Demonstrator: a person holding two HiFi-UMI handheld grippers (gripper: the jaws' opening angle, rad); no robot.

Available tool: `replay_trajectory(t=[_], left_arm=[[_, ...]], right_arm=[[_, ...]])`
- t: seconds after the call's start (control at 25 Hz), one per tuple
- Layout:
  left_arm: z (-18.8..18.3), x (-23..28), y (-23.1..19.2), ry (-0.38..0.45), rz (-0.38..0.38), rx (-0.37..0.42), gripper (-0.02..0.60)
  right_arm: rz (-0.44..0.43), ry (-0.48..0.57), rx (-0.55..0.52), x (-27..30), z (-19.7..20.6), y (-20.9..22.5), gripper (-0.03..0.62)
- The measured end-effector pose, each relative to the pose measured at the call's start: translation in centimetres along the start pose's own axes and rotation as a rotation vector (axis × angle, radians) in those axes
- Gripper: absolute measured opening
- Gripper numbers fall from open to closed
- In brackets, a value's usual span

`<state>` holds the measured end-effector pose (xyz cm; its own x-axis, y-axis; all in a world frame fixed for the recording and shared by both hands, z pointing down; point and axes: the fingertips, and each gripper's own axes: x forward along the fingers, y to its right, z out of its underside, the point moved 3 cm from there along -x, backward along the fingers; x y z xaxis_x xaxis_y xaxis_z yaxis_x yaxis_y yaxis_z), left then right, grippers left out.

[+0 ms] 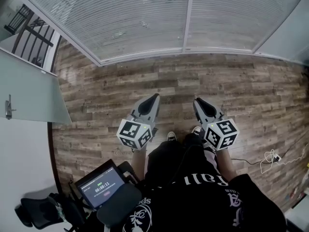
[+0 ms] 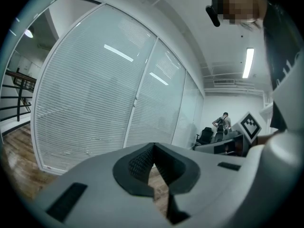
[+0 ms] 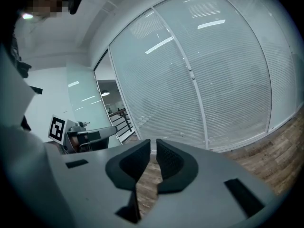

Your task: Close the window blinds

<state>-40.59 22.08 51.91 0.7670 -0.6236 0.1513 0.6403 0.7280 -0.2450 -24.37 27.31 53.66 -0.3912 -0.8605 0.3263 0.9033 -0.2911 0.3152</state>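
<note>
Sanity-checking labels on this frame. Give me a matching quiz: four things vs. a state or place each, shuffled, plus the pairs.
Things:
1 left gripper
2 window blinds
3 tablet screen
4 white cable

States or places:
A lying on the wood floor, at the head view's right
B lit, at the head view's lower left
C jaws together, nothing between them
D let down all the way

Pairs: 1-C, 2-D, 3-B, 4-A
</note>
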Motion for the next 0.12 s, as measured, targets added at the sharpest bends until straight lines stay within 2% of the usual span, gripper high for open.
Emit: replay_trajectory(t=[0.12], left_arm=[[-0.03, 0.99, 0.65, -0.007, 0.011, 0.001, 0.005]], right_arm=[[-0.003, -0.002, -0.002, -0.21, -0.24, 0.55, 0.051]])
